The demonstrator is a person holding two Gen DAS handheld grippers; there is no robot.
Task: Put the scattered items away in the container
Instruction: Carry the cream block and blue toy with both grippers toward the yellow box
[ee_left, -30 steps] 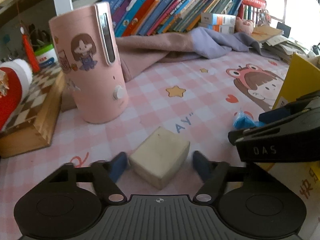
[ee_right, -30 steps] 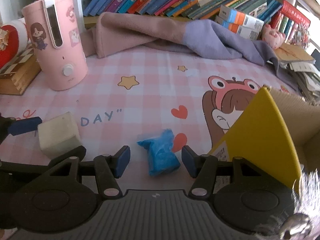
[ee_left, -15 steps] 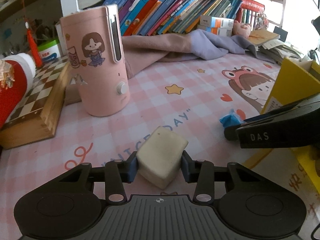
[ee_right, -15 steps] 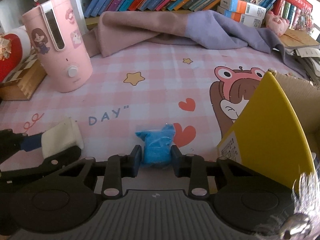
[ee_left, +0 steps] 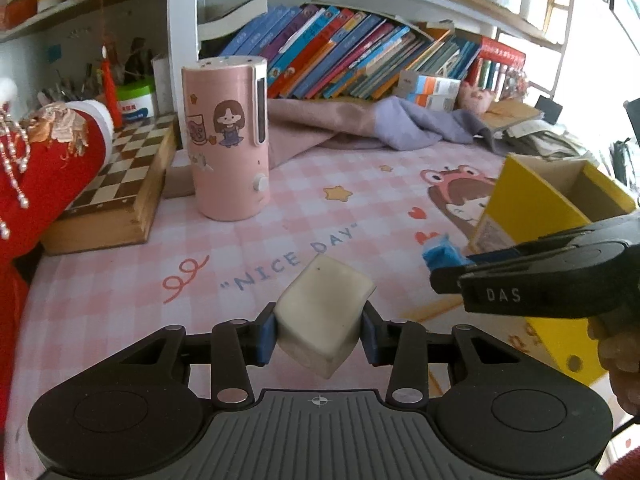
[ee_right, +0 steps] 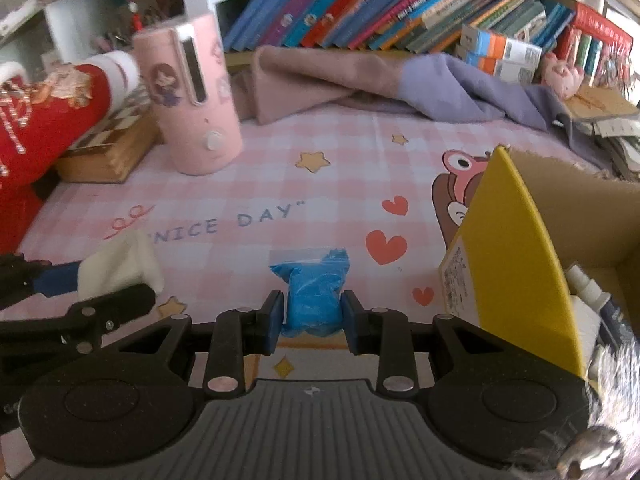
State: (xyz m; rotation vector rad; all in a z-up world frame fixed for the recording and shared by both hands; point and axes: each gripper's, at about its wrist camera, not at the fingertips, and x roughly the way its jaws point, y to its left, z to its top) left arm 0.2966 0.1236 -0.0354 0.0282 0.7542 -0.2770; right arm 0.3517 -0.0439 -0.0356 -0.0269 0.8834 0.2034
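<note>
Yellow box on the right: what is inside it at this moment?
In the right wrist view, the yellow box holds a white bottle with a dark label against its near wall. The box wall and the picture edge hide the rest of the inside.

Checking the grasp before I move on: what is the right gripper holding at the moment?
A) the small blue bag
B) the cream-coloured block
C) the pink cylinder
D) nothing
A: in the right wrist view the right gripper has its blue pads pressed on both sides of the small blue bag, while the cream-coloured block sits clamped in the left gripper.
</note>
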